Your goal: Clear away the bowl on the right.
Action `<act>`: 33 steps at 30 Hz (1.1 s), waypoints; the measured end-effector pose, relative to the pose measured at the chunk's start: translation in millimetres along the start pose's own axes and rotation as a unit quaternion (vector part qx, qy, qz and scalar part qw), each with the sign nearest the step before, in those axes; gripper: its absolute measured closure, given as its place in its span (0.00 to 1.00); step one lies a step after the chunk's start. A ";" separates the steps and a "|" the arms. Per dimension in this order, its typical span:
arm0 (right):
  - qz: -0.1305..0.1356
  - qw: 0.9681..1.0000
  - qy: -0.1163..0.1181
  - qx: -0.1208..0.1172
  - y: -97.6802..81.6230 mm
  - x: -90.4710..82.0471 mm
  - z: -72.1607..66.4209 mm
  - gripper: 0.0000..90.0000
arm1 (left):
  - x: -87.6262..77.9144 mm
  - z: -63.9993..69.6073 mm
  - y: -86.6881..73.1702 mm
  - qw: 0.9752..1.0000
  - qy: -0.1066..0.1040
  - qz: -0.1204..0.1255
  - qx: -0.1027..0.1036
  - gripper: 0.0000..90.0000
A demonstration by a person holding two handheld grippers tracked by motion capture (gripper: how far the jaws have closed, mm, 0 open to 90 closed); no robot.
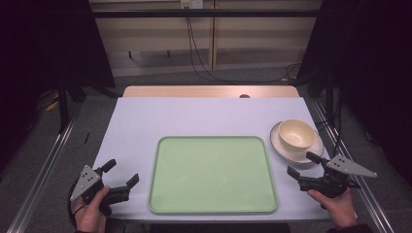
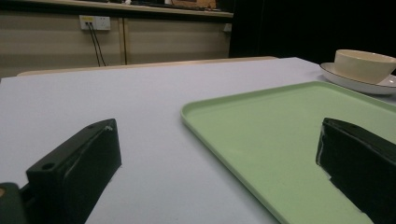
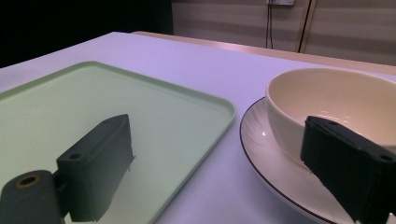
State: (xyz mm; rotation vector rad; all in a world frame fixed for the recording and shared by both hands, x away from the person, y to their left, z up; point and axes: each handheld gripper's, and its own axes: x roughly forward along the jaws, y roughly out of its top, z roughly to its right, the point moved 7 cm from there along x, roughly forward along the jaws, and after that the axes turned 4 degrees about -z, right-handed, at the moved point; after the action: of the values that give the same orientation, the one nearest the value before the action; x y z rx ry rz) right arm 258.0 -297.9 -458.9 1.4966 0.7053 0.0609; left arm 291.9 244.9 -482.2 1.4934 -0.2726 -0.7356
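A pale green tray (image 1: 212, 174) lies in the middle of the white table, with nothing on it. To its right a cream bowl (image 1: 296, 133) sits on a white plate (image 1: 286, 149) with a dark rim. My right gripper (image 1: 304, 165) hovers open just in front of the plate, at the tray's right edge; in the right gripper view the bowl (image 3: 327, 107) and plate (image 3: 271, 172) lie close ahead between its jaws. My left gripper (image 1: 121, 174) stands open at the near left, beside the tray (image 2: 280, 135), holding nothing.
The white table top (image 1: 145, 121) has bare room on the left and behind the tray. A wooden strip (image 1: 209, 91) runs along its far edge. Metal rails (image 1: 46, 165) flank the table, and cables (image 1: 194, 53) hang down the back wall.
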 end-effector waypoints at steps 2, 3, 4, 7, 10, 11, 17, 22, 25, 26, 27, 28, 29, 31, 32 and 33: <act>0.001 1.000 0.001 0.001 0.4 -0.2 0.1 0.10 | -0.1 0.2 0.0 1.000 0.000 -0.001 0.000 0.00; 0.000 1.000 0.003 0.000 0.4 -0.1 0.5 0.10 | -0.3 0.6 -0.2 1.000 -0.002 -0.003 0.004 0.00; -0.001 1.000 0.000 -0.002 0.1 0.4 1.2 0.10 | 0.4 1.8 -0.1 1.000 -0.004 -0.003 0.001 0.00; -0.012 1.000 0.009 -0.008 -1.6 3.0 -1.1 0.10 | 0.8 3.2 -0.1 1.000 -0.006 -0.005 0.004 0.00; -0.016 1.000 0.009 -0.004 -2.0 3.1 -1.2 0.10 | 0.5 2.4 0.1 1.000 -0.004 -0.003 0.005 0.00; -0.018 1.000 0.010 -0.004 -2.3 3.4 -1.2 0.10 | 0.6 2.1 0.0 1.000 -0.004 -0.002 0.003 0.00; -0.029 0.999 0.019 0.005 -4.0 4.4 -0.5 0.11 | 1.3 2.6 0.0 1.000 -0.007 -0.005 0.005 0.00; -0.043 0.999 0.021 0.011 -4.4 1.2 6.4 0.13 | 1.3 3.2 0.1 1.000 -0.006 -0.006 0.009 0.00; -0.039 0.999 0.021 0.016 -1.7 -1.7 10.6 0.12 | 1.2 3.2 0.0 1.000 -0.007 -0.006 0.006 0.00; -0.039 0.999 0.021 0.016 -1.7 -1.7 10.6 0.12 | 1.0 2.8 0.0 1.000 -0.005 -0.006 0.007 0.00; -0.041 0.999 0.022 0.017 -0.4 -1.5 12.6 0.12 | 1.2 2.7 -0.1 1.000 -0.005 -0.006 0.006 0.00; -0.041 0.999 0.022 0.017 -0.4 -1.5 12.6 0.12 | 1.3 2.7 -0.2 1.000 -0.005 -0.006 0.007 0.00; -0.045 0.999 0.019 0.010 -1.1 -1.2 14.4 0.13 | 1.4 2.7 -0.2 1.000 -0.005 -0.007 0.007 0.00; -0.050 0.998 0.023 0.011 -0.7 0.4 17.6 0.15 | 1.3 2.7 -0.2 1.000 -0.006 -0.007 0.007 0.00; -0.049 0.998 0.024 0.013 -0.3 1.0 17.8 0.15 | 1.4 2.6 -0.3 1.000 -0.006 -0.007 0.006 0.00; -0.051 0.998 0.025 0.012 -0.2 1.4 18.6 0.15 | 1.3 2.2 -0.3 1.000 -0.002 -0.007 0.005 0.00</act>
State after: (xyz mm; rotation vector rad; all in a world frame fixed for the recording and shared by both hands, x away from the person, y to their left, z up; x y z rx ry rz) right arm 267.6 -313.8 -461.2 1.4846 0.8239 0.0113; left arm 291.5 242.4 -482.6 1.5045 -0.2702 -0.7489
